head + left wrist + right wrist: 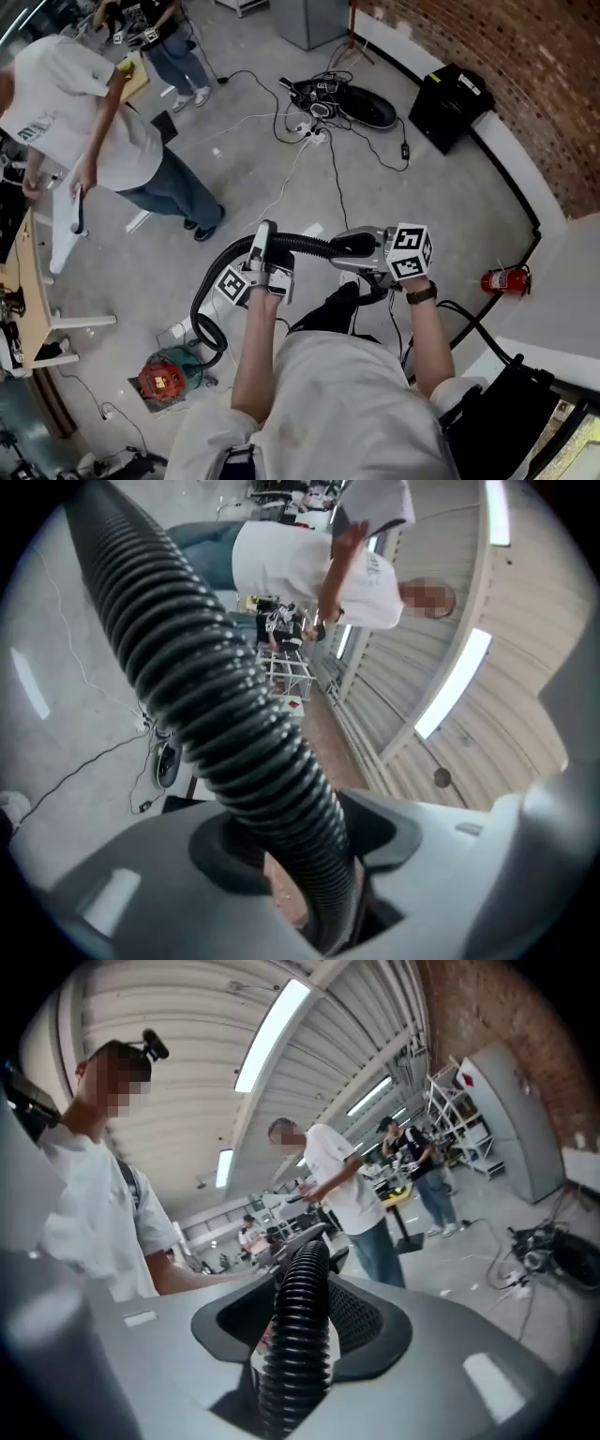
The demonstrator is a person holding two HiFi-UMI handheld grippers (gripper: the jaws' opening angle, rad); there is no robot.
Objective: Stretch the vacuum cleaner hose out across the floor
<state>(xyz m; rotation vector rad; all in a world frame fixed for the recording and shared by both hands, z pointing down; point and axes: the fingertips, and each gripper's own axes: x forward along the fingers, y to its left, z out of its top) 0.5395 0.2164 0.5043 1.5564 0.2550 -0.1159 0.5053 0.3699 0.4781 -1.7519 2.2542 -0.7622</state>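
A black ribbed vacuum hose [305,244] hangs in the air between my two grippers. From the left one it loops down to the red vacuum cleaner [164,377] on the floor at the lower left. My left gripper [265,234] points away from me. In the left gripper view the hose [216,686] lies between its jaws [291,855] with a gap on one side, so they stand open round it. My right gripper [349,248] points left and is shut on the hose [300,1307], which runs straight out between its jaws [300,1344].
A person in a white shirt and jeans [122,141] stands by a desk [37,272] at the upper left. Cables and a power strip [314,131] lie ahead on the concrete floor. A black case [450,103], a red fire extinguisher [502,279] and a brick wall [525,66] are at right.
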